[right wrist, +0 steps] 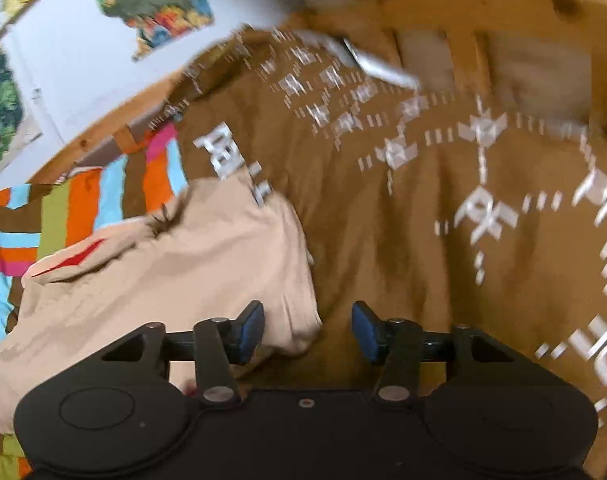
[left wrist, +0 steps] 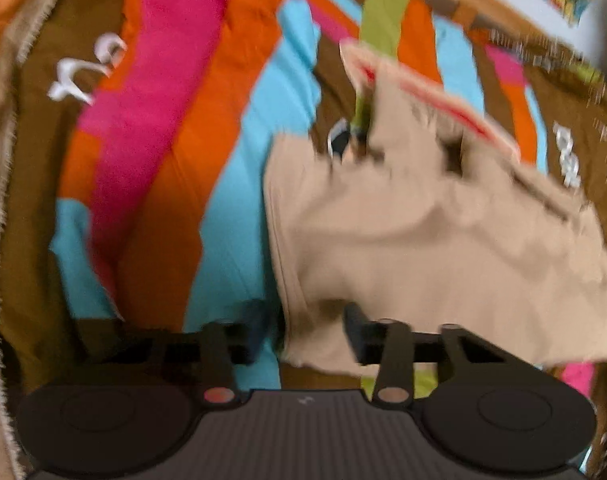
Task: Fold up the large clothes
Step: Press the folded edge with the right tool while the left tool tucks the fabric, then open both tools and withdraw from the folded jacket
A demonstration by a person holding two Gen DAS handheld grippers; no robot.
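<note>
Both jaws stood apart, empty: left hand-held gripper (left wrist: 303, 336), right hand-held gripper (right wrist: 307, 330). Risk: beige garment (right wrist: 175, 280) bunching; frames blurred.

Two hand-held grippers, black, blue-padded: left gripper (left wrist: 303, 332) with jaws parted wide, fingers pointing forward, nothing visibly clamped between them; right gripper (right wrist: 307, 330) likewise spread apart and empty, both views blurred.
</note>
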